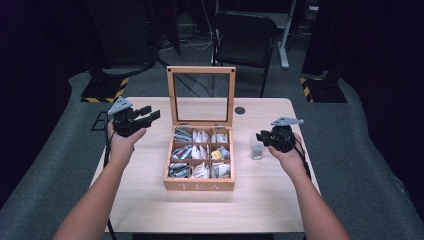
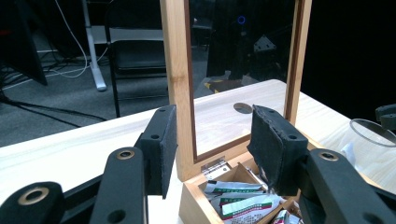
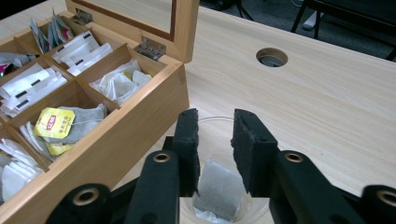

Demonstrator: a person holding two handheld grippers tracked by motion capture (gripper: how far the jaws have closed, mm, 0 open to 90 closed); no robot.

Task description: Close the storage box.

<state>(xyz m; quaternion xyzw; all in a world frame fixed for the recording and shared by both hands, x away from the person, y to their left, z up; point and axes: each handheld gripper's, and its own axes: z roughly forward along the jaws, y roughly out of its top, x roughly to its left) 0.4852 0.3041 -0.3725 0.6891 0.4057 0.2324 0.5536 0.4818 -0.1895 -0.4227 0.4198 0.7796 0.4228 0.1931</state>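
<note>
A wooden tea box (image 1: pixel 200 185) stands mid-table, its glass lid (image 1: pixel 201 70) upright and its compartments full of tea bags (image 3: pixel 53 123). To the right of the box is a small clear glass (image 1: pixel 256 149). My right gripper (image 1: pixel 260 136) hovers over the glass (image 3: pixel 215 120), jaws open. A grey tea bag (image 3: pixel 218 189) lies inside the glass below the pads, and they do not press on it. My left gripper (image 1: pixel 150 114) is held above the table left of the lid (image 2: pixel 180 84). It (image 2: pixel 212 149) is open with nothing between its pads.
A round cable hole (image 1: pixel 240 110) sits in the table behind the glass. Beyond the far table edge stands a black chair (image 1: pixel 245 37). Bare tabletop (image 1: pixel 210 210) lies in front of the box.
</note>
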